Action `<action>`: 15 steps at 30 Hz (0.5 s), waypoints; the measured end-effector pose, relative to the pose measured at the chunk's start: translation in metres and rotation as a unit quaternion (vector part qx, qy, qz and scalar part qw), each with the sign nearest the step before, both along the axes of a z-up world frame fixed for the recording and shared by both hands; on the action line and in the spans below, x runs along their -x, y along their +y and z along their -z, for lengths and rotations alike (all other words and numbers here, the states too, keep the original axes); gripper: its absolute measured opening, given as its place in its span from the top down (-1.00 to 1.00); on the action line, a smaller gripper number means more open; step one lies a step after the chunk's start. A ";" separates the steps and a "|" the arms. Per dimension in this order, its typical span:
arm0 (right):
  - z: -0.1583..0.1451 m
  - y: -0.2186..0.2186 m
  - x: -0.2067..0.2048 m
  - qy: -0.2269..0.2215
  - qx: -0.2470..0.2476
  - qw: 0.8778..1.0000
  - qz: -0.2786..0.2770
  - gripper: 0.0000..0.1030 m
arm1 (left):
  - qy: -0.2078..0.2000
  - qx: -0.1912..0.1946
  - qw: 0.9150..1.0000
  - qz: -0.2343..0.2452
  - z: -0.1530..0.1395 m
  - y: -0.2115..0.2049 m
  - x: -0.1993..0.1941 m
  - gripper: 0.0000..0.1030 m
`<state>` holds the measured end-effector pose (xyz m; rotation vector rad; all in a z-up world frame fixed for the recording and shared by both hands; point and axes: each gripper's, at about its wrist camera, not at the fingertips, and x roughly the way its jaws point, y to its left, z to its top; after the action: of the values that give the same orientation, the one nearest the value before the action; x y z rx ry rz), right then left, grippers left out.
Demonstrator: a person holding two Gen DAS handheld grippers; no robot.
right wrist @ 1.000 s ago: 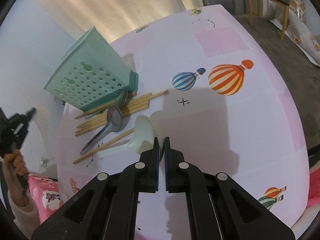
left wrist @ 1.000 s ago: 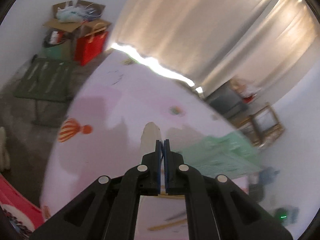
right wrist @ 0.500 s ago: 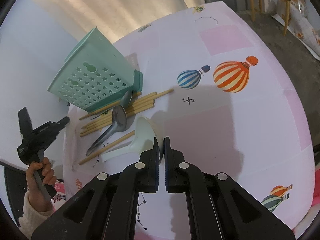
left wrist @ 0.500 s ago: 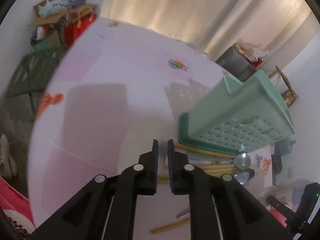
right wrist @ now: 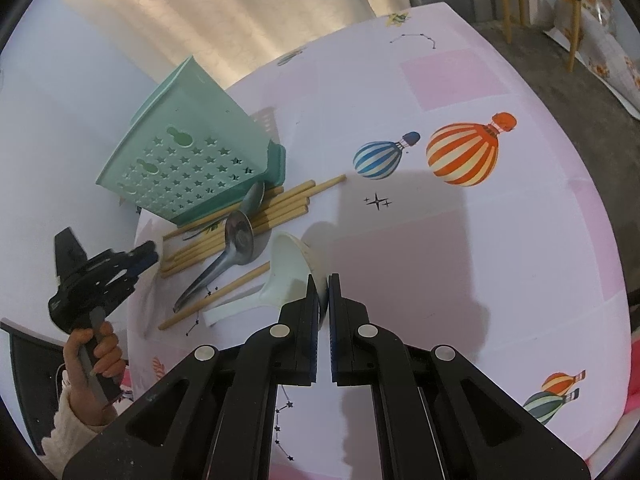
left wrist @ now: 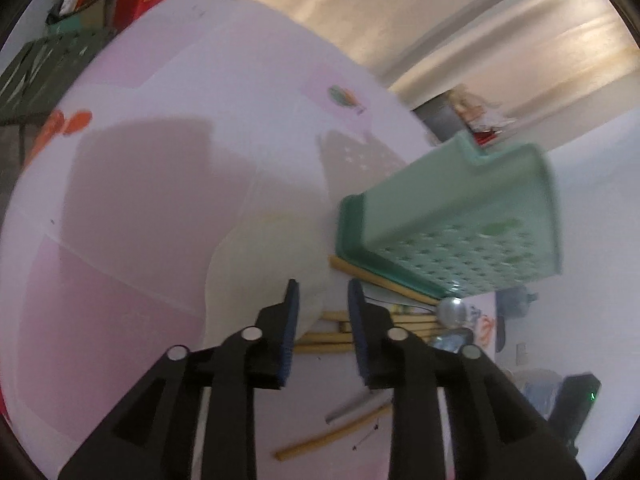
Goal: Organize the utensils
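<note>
On the far left of the right wrist view we see a hand w/ a woolly sleeve holding the left gripper up by the table edge. Its claws are opening, w/ nothing between them.

Next comes the green basket, tipped on its side on the pink table. Wooden chopsticks lie in a bunch just under its rim, some poking below it. A metal spoon rests on top of the sticks. One more chopstick lies apart, beside the white spoon.

The right gripper is pinched shut on the white spoon's bowl edge.

In the left wrist view things are blurry, so the pale shape by the left claw is prob. that white spoon. The basket sits to the right.
</note>
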<state>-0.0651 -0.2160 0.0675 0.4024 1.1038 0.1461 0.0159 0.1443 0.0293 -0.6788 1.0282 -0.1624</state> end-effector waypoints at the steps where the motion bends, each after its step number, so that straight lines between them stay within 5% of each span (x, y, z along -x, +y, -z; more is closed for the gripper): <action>1: 0.000 0.000 0.000 0.001 0.000 1.000 0.000 0.94 | -0.013 -0.017 1.000 0.005 -0.006 0.002 0.004 0.40; 5: 0.001 0.001 0.000 0.002 -0.001 1.000 -0.001 0.93 | -0.052 -0.095 0.994 0.020 -0.024 0.002 0.010 0.28; 15: 0.001 0.002 0.000 0.003 0.000 1.000 -0.002 0.94 | -0.032 -0.197 0.977 0.071 -0.006 0.004 -0.011 0.15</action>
<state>-0.0651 -0.2138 0.0668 0.4004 1.1116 0.1487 0.0265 0.1486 0.0354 -0.2395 1.0087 -0.0997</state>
